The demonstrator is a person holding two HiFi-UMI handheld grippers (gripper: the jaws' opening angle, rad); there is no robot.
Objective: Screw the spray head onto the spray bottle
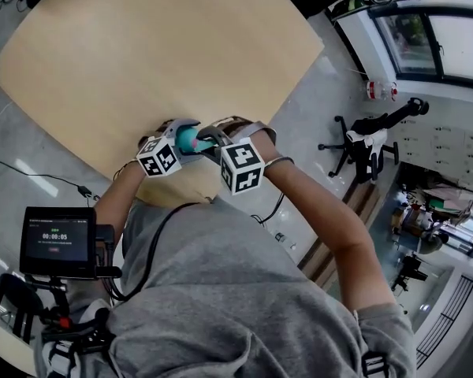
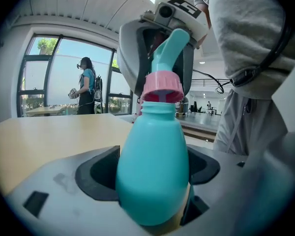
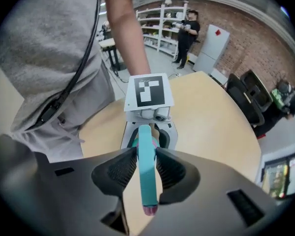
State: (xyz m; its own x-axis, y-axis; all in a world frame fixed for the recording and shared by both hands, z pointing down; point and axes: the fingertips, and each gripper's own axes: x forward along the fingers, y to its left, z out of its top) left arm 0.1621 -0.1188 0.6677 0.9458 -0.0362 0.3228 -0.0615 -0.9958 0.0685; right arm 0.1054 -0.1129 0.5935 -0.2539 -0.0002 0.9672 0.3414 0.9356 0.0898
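Note:
A teal spray bottle sits between the pads of my left gripper, which close on its wide body. The teal spray head with its pink collar sits on the bottle's neck, with a bit of thread showing below the collar. My right gripper is shut on the narrow spray head and faces the left gripper. In the head view both grippers meet over the wooden table near its front edge, the bottle lying between the left gripper and the right gripper.
A small monitor on a stand sits low at the left beside the person. A black and white machine stands on the floor to the right. A person stands by the windows, another by the shelves. Office chairs line the table's far side.

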